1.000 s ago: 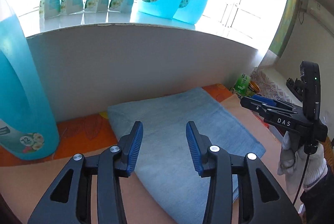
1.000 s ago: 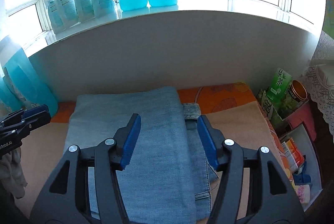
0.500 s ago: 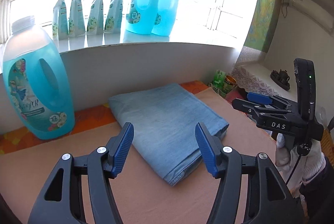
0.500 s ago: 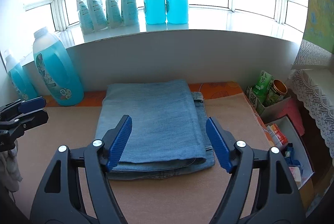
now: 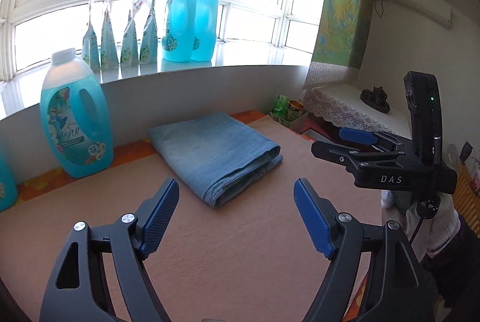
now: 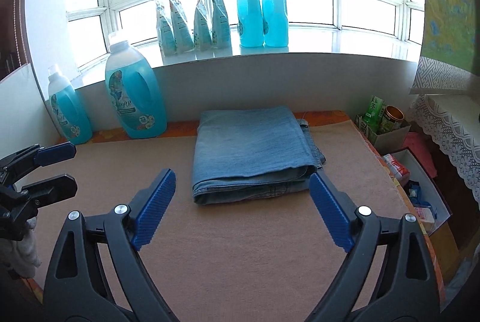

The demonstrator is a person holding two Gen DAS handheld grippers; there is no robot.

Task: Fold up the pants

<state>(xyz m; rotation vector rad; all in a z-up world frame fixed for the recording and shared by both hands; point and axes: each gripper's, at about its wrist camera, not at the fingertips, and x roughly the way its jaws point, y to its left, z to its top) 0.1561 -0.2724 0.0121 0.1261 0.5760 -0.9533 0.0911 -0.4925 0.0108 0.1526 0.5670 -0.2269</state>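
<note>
On the brown mat [image 6: 240, 247] that covers the table, I see the pants [image 6: 255, 148] lying folded into a thick rectangle of blue denim, close to the white wall under the window sill. The folded edge faces my grippers, and a bit of waistband sticks out at the right side of the pile.

My left gripper [image 5: 235, 214] hangs above the bare mat, in front of the pants and apart from them. Its jaws have just been opening and now stand wide, with nothing between the blue pads. My right gripper [image 6: 241, 209] is also over the mat, just before the near edge of the pants; its jaws have just been opening too, they stand very wide, and they hold nothing. In the left view I see the right gripper from the side, carried by a hand in a white glove [image 5: 438, 220].

A large blue detergent bottle [image 6: 135, 94] stands left of the pants against the wall, and a smaller one [image 6: 67, 109] further left.
</note>
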